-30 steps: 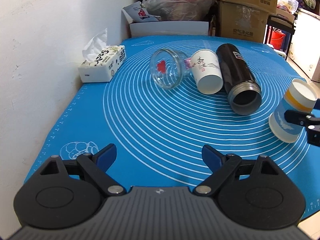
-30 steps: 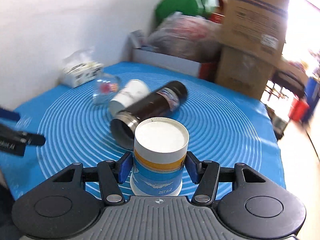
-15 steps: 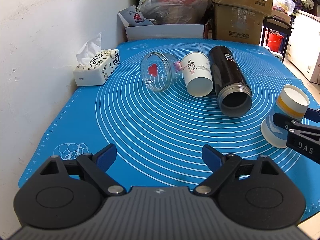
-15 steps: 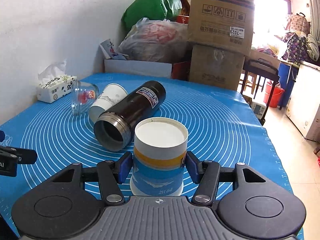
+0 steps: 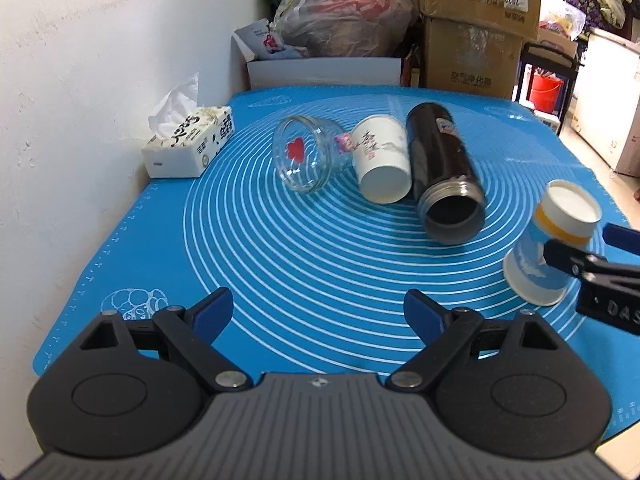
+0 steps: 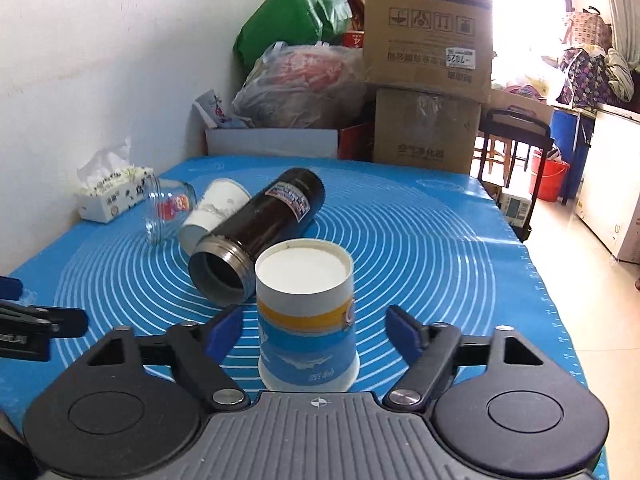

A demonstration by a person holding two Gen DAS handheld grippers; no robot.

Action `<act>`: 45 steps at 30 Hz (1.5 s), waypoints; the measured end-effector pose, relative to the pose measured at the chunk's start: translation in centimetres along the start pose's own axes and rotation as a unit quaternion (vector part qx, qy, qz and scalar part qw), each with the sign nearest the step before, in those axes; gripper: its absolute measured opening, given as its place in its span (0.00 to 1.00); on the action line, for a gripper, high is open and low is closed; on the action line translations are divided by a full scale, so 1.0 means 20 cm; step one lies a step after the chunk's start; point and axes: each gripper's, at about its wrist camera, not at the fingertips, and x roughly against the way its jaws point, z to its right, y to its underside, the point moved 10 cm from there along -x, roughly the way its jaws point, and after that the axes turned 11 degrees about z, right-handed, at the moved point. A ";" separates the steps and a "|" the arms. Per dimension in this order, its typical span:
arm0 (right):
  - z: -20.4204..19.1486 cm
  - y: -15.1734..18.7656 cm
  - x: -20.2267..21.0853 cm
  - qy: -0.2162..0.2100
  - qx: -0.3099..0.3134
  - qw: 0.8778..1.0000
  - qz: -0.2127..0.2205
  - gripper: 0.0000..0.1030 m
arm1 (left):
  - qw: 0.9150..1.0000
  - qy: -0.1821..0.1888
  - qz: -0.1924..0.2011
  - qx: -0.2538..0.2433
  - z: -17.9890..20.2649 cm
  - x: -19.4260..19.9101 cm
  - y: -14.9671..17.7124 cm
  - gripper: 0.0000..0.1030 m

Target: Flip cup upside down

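Observation:
A blue, yellow and white paper cup (image 6: 306, 312) stands upside down on the blue mat (image 6: 440, 248), base up. My right gripper (image 6: 314, 330) is open around it, with a gap between each pad and the cup wall. The cup also shows in the left wrist view (image 5: 550, 242) at the right, with a right gripper finger (image 5: 576, 262) beside it. My left gripper (image 5: 318, 316) is open and empty over the mat's near left part.
A black thermos (image 5: 444, 172), a white paper cup (image 5: 382, 160) and a glass jar (image 5: 306, 154) lie on their sides mid-mat. A tissue box (image 5: 188, 144) sits by the left wall. Cardboard boxes (image 6: 428, 72) and bags stand behind the table.
My right gripper has opened and let go of the upside-down cup, which now stands on the mat. The left gripper has stayed open and barely shifted.

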 end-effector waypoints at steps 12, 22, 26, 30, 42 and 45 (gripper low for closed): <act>0.04 0.02 0.38 0.014 -0.011 1.000 -0.016 0.93 | 0.999 0.024 0.024 -0.005 0.15 0.21 0.02 0.89; 0.02 0.05 0.58 0.012 -0.004 1.000 -0.013 0.93 | 0.998 0.036 0.043 -0.025 0.23 0.38 0.06 0.89; 0.01 0.05 0.62 0.011 -0.004 1.000 -0.012 0.93 | 0.998 0.042 0.046 -0.031 0.26 0.42 0.08 0.89; 0.00 0.05 0.65 0.012 0.004 1.000 -0.011 0.93 | 0.998 0.045 0.045 -0.030 0.27 0.45 0.10 0.89; -0.01 0.06 0.67 0.015 0.006 1.000 -0.017 0.92 | 0.998 0.047 0.035 -0.028 0.27 0.47 0.14 0.89; -0.01 0.06 0.67 0.015 0.005 1.000 -0.016 0.92 | 0.998 0.047 0.033 -0.025 0.27 0.47 0.14 0.89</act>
